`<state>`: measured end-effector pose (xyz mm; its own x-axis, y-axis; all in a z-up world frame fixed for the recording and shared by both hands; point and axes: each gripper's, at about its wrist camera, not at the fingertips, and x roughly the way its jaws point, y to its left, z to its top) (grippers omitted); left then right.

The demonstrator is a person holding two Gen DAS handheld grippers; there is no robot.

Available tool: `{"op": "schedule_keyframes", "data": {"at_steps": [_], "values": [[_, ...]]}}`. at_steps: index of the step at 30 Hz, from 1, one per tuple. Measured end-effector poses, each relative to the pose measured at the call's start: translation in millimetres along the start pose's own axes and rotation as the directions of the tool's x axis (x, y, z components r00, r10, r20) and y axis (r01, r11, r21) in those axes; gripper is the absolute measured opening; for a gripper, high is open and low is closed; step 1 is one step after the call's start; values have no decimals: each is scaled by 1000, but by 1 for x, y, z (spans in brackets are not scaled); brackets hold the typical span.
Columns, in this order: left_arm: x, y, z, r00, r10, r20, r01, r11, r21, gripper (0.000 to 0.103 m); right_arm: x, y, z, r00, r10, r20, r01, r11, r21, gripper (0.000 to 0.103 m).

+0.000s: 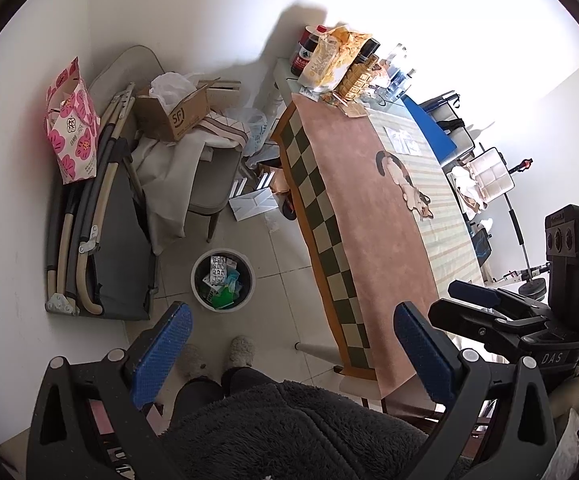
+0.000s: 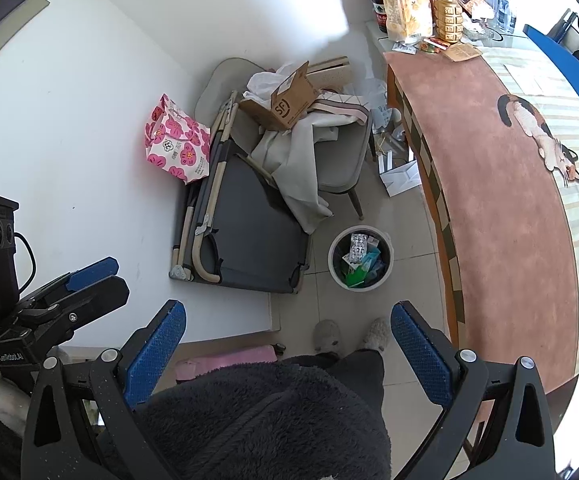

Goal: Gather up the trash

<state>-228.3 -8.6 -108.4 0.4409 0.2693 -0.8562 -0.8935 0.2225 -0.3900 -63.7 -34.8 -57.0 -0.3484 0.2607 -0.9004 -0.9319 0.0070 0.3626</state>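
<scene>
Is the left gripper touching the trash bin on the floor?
Apart. In the left wrist view the left gripper is open and empty, with bare floor tile showing between its fingertips and the trash bin.

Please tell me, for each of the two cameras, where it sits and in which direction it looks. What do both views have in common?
Left wrist: on the left gripper, open, looking down at the trash bin on the floor and the table; the right gripper, slippers and dark fleece show.
Right wrist: on the right gripper, open, looking down likewise; the left gripper shows at left.
Shared: bin, table, pink flowered bag, cardboard box.
</scene>
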Motion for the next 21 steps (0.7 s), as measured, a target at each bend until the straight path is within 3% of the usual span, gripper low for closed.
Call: {"op": "schedule_keyframes", "data": {"at_steps": [21], "values": [[-6,0,-6,1000,9,7,-9,1000,-17,103,-3,11,-17,1000,12,-21,-13,999,-39,103]]}}
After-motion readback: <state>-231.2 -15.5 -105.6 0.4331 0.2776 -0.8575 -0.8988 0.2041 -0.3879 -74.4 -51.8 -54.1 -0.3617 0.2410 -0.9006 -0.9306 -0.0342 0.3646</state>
